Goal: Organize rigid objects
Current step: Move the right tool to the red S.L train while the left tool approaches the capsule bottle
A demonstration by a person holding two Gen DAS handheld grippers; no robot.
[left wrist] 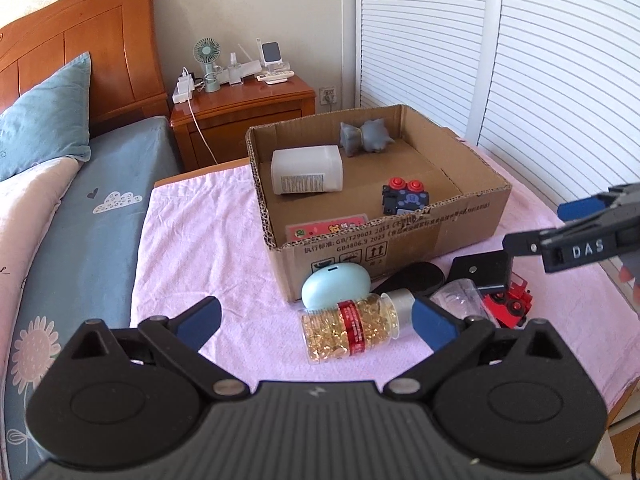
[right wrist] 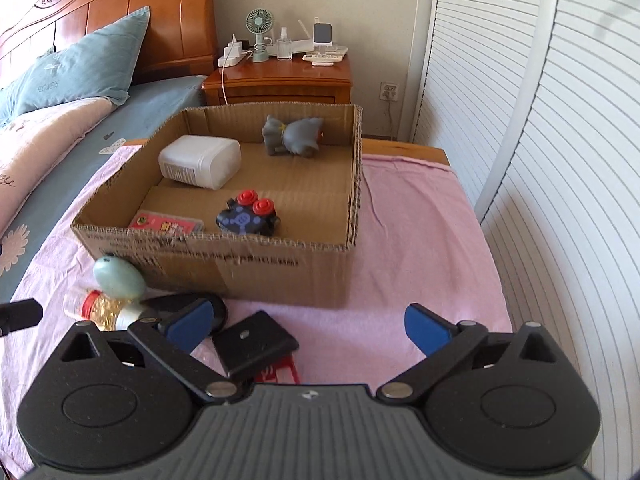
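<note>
An open cardboard box (left wrist: 400, 222) (right wrist: 216, 242) stands on the pink cloth. It holds a white container (left wrist: 307, 174) (right wrist: 200, 162), a grey figurine (left wrist: 366, 136) (right wrist: 292, 136), a black toy with red buttons (left wrist: 406, 196) (right wrist: 248, 216) and a red card pack (right wrist: 166, 222). In front of the box lie a pale-blue egg (left wrist: 335, 284) (right wrist: 118, 278), a bottle of golden capsules (left wrist: 352, 332) (right wrist: 100, 308), a black square plate (left wrist: 478, 272) (right wrist: 256, 344) and a red toy truck (left wrist: 508, 306). My left gripper (left wrist: 316, 318) stands open over the bottle. My right gripper (right wrist: 308, 322) (left wrist: 540, 226) is open above the plate.
A black oval object (left wrist: 416, 282) and a clear plastic cup (left wrist: 456, 302) lie beside the bottle. A bed with a blue pillow (left wrist: 44, 120) is to the left, a wooden nightstand (left wrist: 244, 112) behind the box, and white louvred doors (left wrist: 540, 60) to the right.
</note>
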